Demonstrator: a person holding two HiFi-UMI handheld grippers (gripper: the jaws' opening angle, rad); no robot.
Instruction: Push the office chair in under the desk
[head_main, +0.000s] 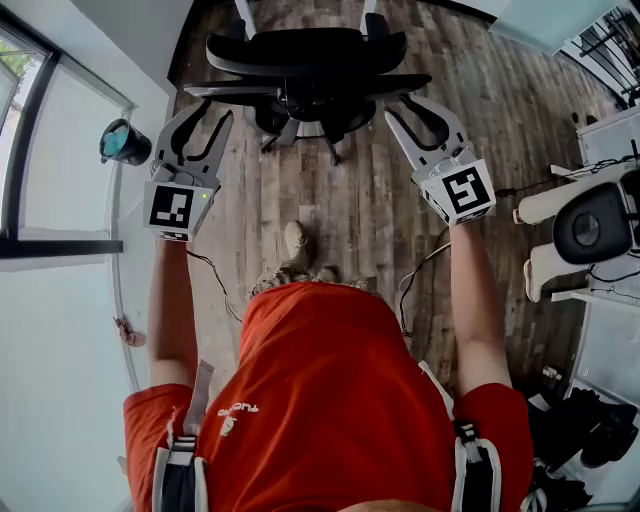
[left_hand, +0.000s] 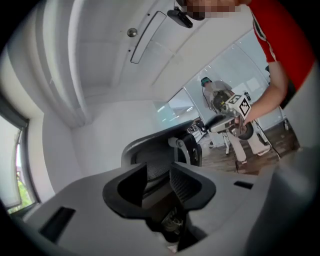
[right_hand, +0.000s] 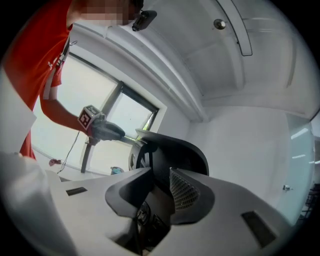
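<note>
A black mesh-backed office chair (head_main: 300, 60) stands on the wood-plank floor (head_main: 500, 120) just ahead of the person. The left gripper (head_main: 215, 112) and right gripper (head_main: 408, 108) flank its backrest, jaws part open, holding nothing. It likely rolls and swivels easily, so even pushes on the stiff frame suit best.

light: bright, even daylight | glare: washed-out whites | blur: close foreground soft | edges: fisheye, black vignette

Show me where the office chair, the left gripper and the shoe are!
office chair (head_main: 300, 50), head view, on its wide black top part.
left gripper (head_main: 216, 110), head view, midway between its jaws' tips.
shoe (head_main: 295, 243), head view, on its top.
</note>
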